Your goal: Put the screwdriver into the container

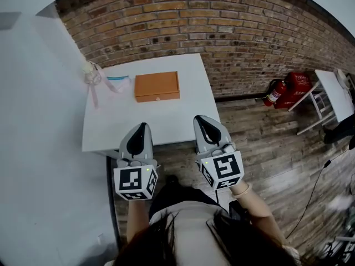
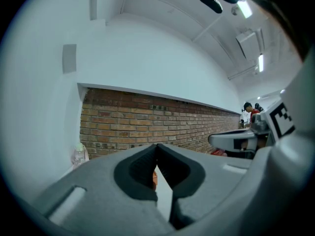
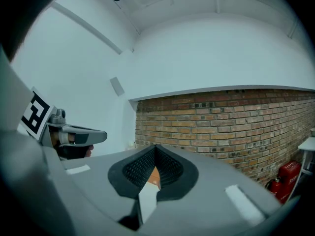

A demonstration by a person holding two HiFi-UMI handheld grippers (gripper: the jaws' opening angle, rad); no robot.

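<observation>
A person (image 1: 186,226) is standing at the near edge of a white counter (image 1: 183,112), holding one claw in each hand, both pointing level toward the far wall. The left claw (image 1: 142,126) is reaching over the counter's near edge, its jaws pressing together with nothing between them. The right claw (image 1: 200,119) is hanging just to the right of it, tips also over the near edge, jaws likewise closing on each other and gripping nothing. The two are sitting side by side, a little apart, each showing its black-and-white marker cube toward the person.

Further out, near the middle of the counter's far half, an orange box (image 1: 157,86) is lying flat with its lid down. Just left of the box a slim thing with a light blue part is lying on the counter; it is looking like the screwdriver (image 1: 117,78), though it is too small to be sure. It is sitting outside the box, well apart from both claws. At the far left corner a clear, crumpled bag (image 1: 91,73) is resting.

Beyond the counter a brick wall (image 1: 222,32) is running across the room. To the right, on the wooden floor (image 1: 266,148), red extinguishers (image 1: 285,88) are standing against that wall.
</observation>
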